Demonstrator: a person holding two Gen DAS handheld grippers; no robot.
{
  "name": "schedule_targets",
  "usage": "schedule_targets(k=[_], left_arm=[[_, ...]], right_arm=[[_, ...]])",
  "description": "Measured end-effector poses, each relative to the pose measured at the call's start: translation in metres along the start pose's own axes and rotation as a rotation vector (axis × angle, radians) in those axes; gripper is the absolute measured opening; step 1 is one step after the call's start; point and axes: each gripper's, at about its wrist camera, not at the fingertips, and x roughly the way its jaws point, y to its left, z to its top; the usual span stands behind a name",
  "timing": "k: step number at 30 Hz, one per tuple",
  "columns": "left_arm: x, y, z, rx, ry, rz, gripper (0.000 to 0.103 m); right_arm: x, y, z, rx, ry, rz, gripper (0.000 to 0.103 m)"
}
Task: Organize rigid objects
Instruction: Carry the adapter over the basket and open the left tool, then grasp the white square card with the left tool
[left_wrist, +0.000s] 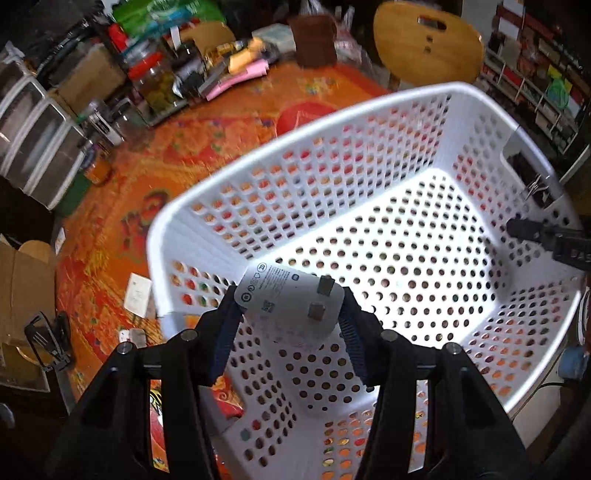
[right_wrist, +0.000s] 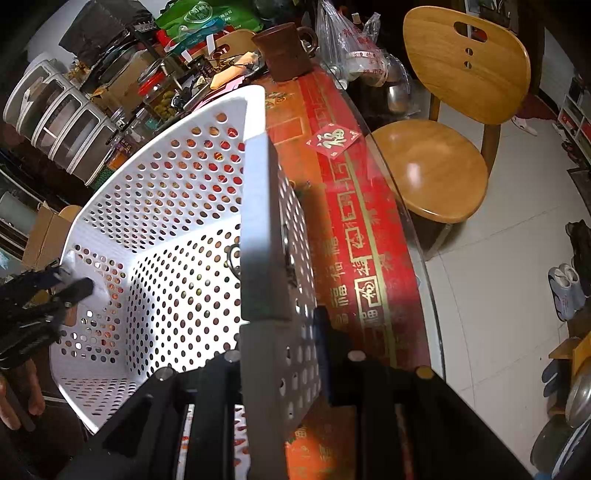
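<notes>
**Charger held over basket, other hand-held gripper on the rim**

Left hand-held gripper (left_wrist: 291, 310) is closed on a white charger (left_wrist: 291, 306), blue pads pressing its two sides. Prongs face the camera, printed label side up. The charger hangs above the inside of the white basket (left_wrist: 258, 133), near the corner closest to the camera, not touching the basket floor.

Right hand-held gripper (right_wrist: 284, 332) is clamped on the basket's side wall; the rim (right_wrist: 256, 206) runs straight up the middle of the right wrist view between its fingers. One finger sits inside the basket, the other outside over the red cloth. In the left wrist view its black tip (left_wrist: 524, 229) shows at the basket's right wall.

Basket stands on the bench (right_wrist: 343, 229), which is covered with a red and orange patterned cloth under a glass top. Basket interior shows nothing but a black binder clip (left_wrist: 535, 188) on the far-right rim by the handle cutout.

Wooden chair (right_wrist: 443, 155) just beside the bench. Brown mug (right_wrist: 284, 51), jars and clutter at the bench's far end. Small white card (left_wrist: 138, 295) lies on the cloth left of the basket.
</notes>
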Motion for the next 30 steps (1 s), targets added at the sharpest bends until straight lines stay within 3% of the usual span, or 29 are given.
schedule_targets(k=[6, 8, 10, 16, 20, 23, 27, 30], left_arm=[[0.017, -0.005, -0.002, 0.001, 0.045, -0.029, 0.051], [0.014, -0.005, -0.004, 0.01, 0.02, -0.01, 0.062], [0.004, -0.005, -0.004, 0.021, -0.022, 0.008, 0.093], [-0.047, 0.014, -0.019, -0.015, -0.181, -0.021, 0.096], [-0.085, 0.051, -0.043, -0.093, -0.283, -0.047, 0.097], [-0.101, 0.094, -0.067, -0.16, -0.313, -0.028, 0.1], [-0.097, 0.161, -0.098, -0.284, -0.306, 0.011, 0.1], [-0.069, 0.214, -0.119, -0.385, -0.255, 0.022, 0.102]], right_arm=[[0.0, 0.0, -0.001, 0.0, 0.001, -0.002, 0.02], [0.0, 0.001, -0.001, 0.0, 0.001, -0.004, 0.02], [0.0, 0.0, 0.0, -0.001, 0.001, -0.005, 0.02], [-0.001, 0.001, 0.0, 0.001, 0.0, -0.006, 0.02], [-0.001, 0.0, 0.0, 0.002, -0.003, -0.003, 0.019], [-0.001, 0.001, 0.001, 0.0, -0.002, -0.006, 0.019], [0.0, 0.002, 0.001, -0.002, 0.0, -0.013, 0.019], [0.0, 0.003, 0.0, -0.004, 0.0, -0.015, 0.019]])
